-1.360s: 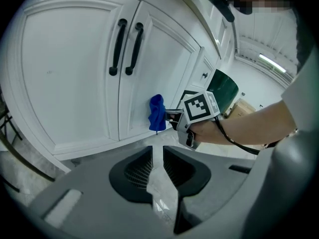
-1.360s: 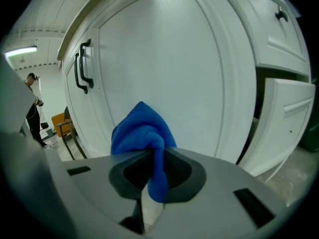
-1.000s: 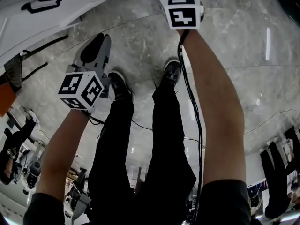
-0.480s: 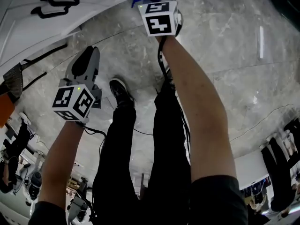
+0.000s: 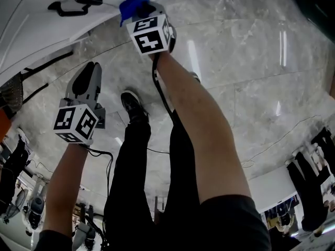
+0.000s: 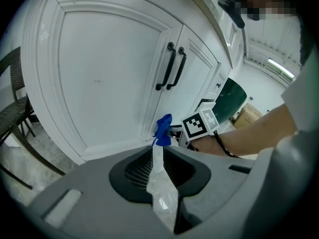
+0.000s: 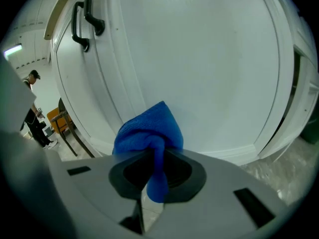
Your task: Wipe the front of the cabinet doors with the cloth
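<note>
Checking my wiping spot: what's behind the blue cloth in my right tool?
The flat white panel of a cabinet door stands behind the cloth, which the right tool pinches. The patch straight behind the cloth is covered, so contact can't be confirmed.

The flat white cabinet door [image 7: 199,59] fills the space ahead of the right gripper [image 7: 152,156]. Its black handles [image 7: 94,21] jut out up left. A dark chair [image 6: 15,116] stands close beside the left door. The marble floor [image 5: 251,77] lies open rightward.
</note>
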Available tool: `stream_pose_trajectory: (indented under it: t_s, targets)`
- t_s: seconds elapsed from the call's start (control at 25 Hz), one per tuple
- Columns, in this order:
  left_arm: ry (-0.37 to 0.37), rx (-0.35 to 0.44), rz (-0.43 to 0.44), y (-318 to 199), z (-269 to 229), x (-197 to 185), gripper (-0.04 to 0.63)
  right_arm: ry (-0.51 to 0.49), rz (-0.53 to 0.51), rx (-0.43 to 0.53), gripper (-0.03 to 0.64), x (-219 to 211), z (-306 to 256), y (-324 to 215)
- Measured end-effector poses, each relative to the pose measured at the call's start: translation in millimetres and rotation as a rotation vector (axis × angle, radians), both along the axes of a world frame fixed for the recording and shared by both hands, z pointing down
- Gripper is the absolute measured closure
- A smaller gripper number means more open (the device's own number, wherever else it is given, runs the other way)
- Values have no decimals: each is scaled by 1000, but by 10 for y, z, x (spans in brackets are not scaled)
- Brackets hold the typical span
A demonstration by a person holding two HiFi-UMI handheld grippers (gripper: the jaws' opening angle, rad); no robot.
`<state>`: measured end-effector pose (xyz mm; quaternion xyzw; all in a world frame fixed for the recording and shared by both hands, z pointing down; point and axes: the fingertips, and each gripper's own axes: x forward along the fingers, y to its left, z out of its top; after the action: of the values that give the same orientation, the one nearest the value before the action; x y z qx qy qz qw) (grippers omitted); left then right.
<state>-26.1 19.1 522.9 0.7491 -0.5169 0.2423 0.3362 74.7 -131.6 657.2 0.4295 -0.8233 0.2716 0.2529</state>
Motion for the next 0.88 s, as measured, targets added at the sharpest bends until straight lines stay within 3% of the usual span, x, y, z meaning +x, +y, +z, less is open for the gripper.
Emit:
stream_pose_trajectory:
  t_s: [0.4, 0.72, 0.88]
  targets:
    - [20, 9, -5, -147, -84, 313, 528, 142, -48, 30, 575, 782, 31, -235]
    - [12, 8, 27, -253, -74, 620, 528, 221, 70, -17, 575, 1729, 76, -378]
    - [1, 22, 34, -334, -120, 703, 528, 217, 80, -27, 575, 1951, 3, -366]
